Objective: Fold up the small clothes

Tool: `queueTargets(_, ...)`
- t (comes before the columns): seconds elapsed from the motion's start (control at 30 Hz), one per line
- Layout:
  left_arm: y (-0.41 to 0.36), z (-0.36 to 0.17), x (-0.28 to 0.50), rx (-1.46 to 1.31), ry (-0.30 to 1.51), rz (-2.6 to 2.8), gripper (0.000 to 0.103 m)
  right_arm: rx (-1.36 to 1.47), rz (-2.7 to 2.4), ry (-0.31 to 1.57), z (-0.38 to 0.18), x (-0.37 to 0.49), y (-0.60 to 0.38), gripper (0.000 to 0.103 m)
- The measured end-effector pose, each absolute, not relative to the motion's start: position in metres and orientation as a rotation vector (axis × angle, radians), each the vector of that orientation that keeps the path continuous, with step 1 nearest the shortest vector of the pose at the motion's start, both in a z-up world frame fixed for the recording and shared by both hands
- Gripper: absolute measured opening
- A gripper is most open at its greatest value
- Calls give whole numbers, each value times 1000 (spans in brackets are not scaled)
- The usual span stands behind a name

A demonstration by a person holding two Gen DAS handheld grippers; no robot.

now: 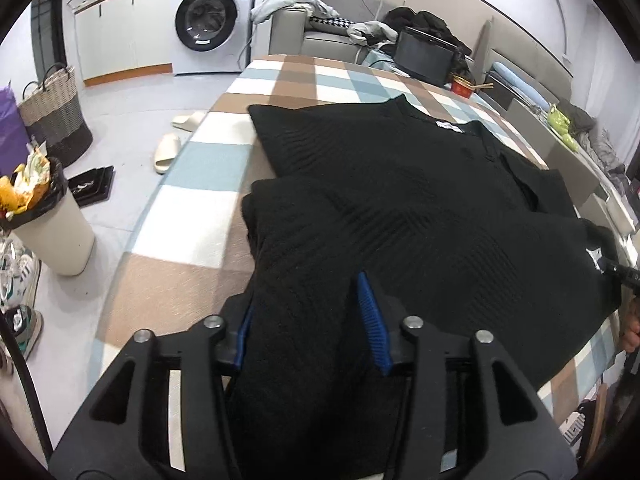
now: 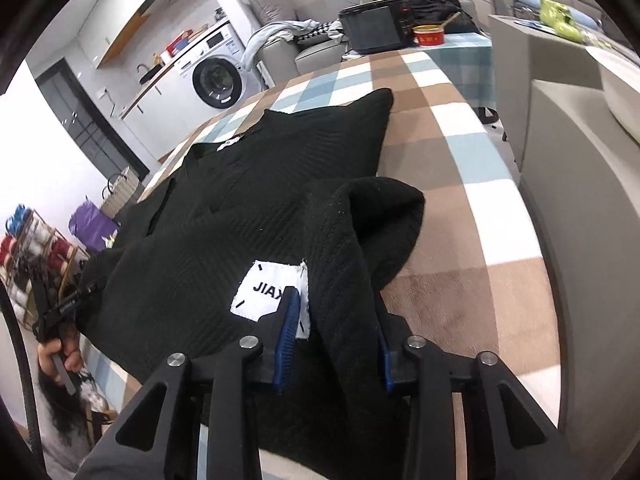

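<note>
A black ribbed knit sweater [image 1: 400,184] lies on the checked table cover [image 1: 192,168], its near half lifted and doubled toward the collar. My left gripper [image 1: 308,320] is shut on the sweater's near left hem, with cloth bunched between the blue pads [image 1: 374,320]. My right gripper [image 2: 336,336] is shut on the sweater [image 2: 256,184] at the near right hem, beside a white label [image 2: 266,292]. A rolled sleeve [image 2: 384,216] bulges to the right. The left gripper also shows in the right wrist view [image 2: 68,304], in a hand.
The checked cover [image 2: 460,184] runs to the table's edges on both sides. A dark box [image 1: 424,56] and red bowl [image 1: 462,86] stand at the far end. A bin [image 1: 52,220], basket [image 1: 54,114] and slippers [image 1: 166,152] are on the floor at left; grey furniture [image 2: 576,168] stands at right.
</note>
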State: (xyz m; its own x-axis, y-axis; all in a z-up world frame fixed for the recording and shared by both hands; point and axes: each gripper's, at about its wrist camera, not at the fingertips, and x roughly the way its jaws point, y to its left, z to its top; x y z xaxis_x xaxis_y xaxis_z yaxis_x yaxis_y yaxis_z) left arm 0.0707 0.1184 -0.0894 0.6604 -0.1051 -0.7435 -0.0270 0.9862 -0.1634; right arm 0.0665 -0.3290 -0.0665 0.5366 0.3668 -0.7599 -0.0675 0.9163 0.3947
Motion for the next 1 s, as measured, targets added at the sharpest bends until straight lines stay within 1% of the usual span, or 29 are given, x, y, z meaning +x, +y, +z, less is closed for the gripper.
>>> queueTargets(0.07,123,-84,60,-162,837,-42,46,333,264,957,-60,58,-335,40)
queueTargets(0.1,126,-81,53,-156,834,-38,52,328,265,947,-56,53,-339,40)
queueTargets(0.13,128,-80,47,-152,830,-34,55,328,263,940,-52,47,-344,40)
queueTargets(0.3,134,-80,20,-151,827,-43,55,367,320,950,-54,22,-364,41)
queueTargets(0.43,136,-83,10,-177,837,-43,55,352,342,991,-61,20,-361,41)
queueTargets(0.47,136,-83,7,-181,838,-46,55,337,344,993,-61,19,-358,39)
queueTargets(0.5,136,-82,5,-182,836,-52,55,309,347,995,-60,18,-354,28)
queueTargets(0.53,135,-81,1,-182,835,-56,55,272,338,998,-59,18,-350,21)
queueTargets(0.57,135,-80,-1,-181,833,-61,55,251,331,994,-56,16,-348,18)
queueTargets(0.6,134,-79,-3,-180,830,-66,53,237,332,986,-53,13,-347,12)
queueTargets(0.83,136,-70,-24,-190,834,-81,52,278,407,925,-37,2,-350,12)
queueTargets(0.87,136,-68,-27,-195,828,-87,52,293,427,920,-37,1,-350,13)
queueTargets(1.0,135,-61,-34,-221,797,-113,51,350,477,920,-40,3,-349,22)
